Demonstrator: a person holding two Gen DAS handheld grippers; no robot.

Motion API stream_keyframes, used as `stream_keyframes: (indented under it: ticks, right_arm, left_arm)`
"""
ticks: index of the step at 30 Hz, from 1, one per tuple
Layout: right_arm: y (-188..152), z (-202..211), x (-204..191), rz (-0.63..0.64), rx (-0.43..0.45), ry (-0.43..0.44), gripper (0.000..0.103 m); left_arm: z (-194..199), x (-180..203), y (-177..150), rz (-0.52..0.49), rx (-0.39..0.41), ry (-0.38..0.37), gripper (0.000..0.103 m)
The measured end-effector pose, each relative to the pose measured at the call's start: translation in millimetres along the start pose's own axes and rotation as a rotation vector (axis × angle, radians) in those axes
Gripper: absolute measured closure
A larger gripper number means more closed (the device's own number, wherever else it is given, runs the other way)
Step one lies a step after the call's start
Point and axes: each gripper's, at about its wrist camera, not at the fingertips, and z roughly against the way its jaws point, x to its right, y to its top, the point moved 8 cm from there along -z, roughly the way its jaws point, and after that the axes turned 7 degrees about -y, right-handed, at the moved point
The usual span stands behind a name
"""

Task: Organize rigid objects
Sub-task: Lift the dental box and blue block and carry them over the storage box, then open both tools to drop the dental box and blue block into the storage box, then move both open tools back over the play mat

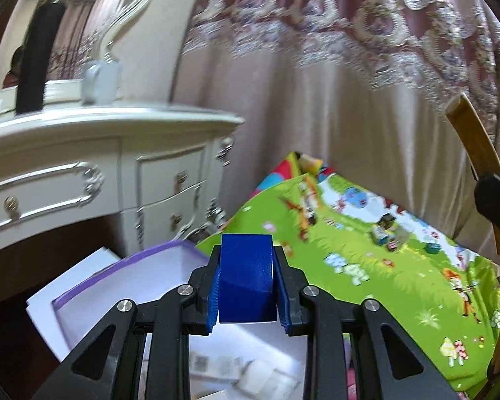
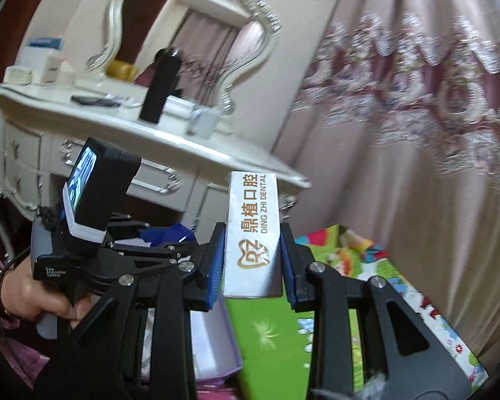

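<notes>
While the left gripper clamps a blue block above the near corner of a purple-edged box, the right gripper pinches a white carton upright over the green mat. A white dresser stands far left, curtains behind. The person's left hand shows at the left.

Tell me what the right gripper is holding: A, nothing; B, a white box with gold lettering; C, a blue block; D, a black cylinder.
B: the right gripper has its blue pads pressed against a white box printed with gold lettering.
</notes>
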Motion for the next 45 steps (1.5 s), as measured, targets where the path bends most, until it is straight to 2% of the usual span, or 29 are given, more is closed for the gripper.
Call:
stream_keyframes:
  ticks: [10, 17, 22, 23, 24, 25, 26, 27, 30, 35, 39, 40, 42, 45]
  right_arm:
    - [-34.4, -46.2, -44.6, 0.022, -0.172, 0.170, 0.068]
    - [-55.2, -66.7, -55.7, 0.003, -0.275, 0.245, 0.068]
    - [-68.9, -79.4, -64.2, -0.064, -0.333, 0.344, 0.068]
    - [-72.9, -81.1, -67.3, -0.071, -0.349, 0.370, 0.065]
    - [-76.6, -81.8, -70.6, -0.070, -0.369, 0.384, 0.053]
    - [-80.6, -82.8, -71.6, -0.067, -0.382, 0.383, 0.045]
    - [-83.4, -82.4, -71.1, -0.068, -0.381, 0.374, 0.034]
    - [-85.2, -80.3, -67.7, -0.078, -0.372, 0.365, 0.028]
    - [-91.2, -72.2, -45.0, -0.118, -0.361, 0.324, 0.024]
    - [-116.6, -61.9, 19.0, -0.197, -0.396, 0.186, 0.014]
    - [-174.2, -46.4, 95.0, -0.288, -0.504, -0.009, 0.011]
    - [-191.3, -41.0, 114.0, -0.322, -0.537, -0.055, 0.011]
    - [-229.2, -28.6, 156.2, -0.398, -0.608, -0.155, 0.011]
    - [-281.2, -7.5, 211.4, -0.499, -0.699, -0.287, 0.011]
  left_arm:
    - [-7.3, -51.7, -26.9, 0.067, -0.095, 0.107, 0.074]
    - [-23.1, -71.6, -49.7, 0.107, -0.233, 0.169, 0.074]
    - [-28.3, -87.5, -64.3, 0.171, -0.309, 0.222, 0.072]
    - [-29.0, -91.8, -67.5, 0.183, -0.330, 0.247, 0.069]
    - [-30.1, -96.1, -70.4, 0.200, -0.355, 0.275, 0.051]
    - [-31.2, -97.7, -71.2, 0.210, -0.364, 0.287, 0.028]
    - [-30.7, -99.0, -70.9, 0.223, -0.363, 0.299, 0.020]
    - [-29.3, -98.8, -69.0, 0.228, -0.351, 0.305, 0.015]
    - [-27.6, -92.4, -62.3, 0.219, -0.326, 0.326, 0.015]
    - [-47.5, -51.4, -59.6, 0.170, -0.376, 0.242, 0.015]
    - [-73.4, 14.1, -62.5, 0.090, -0.423, 0.100, 0.014]
    - [-83.4, 38.2, -64.6, 0.063, -0.448, 0.042, 0.013]
    - [-108.9, 100.7, -69.7, -0.009, -0.510, -0.121, 0.012]
    - [-146.7, 175.5, -73.8, -0.132, -0.553, -0.274, 0.005]
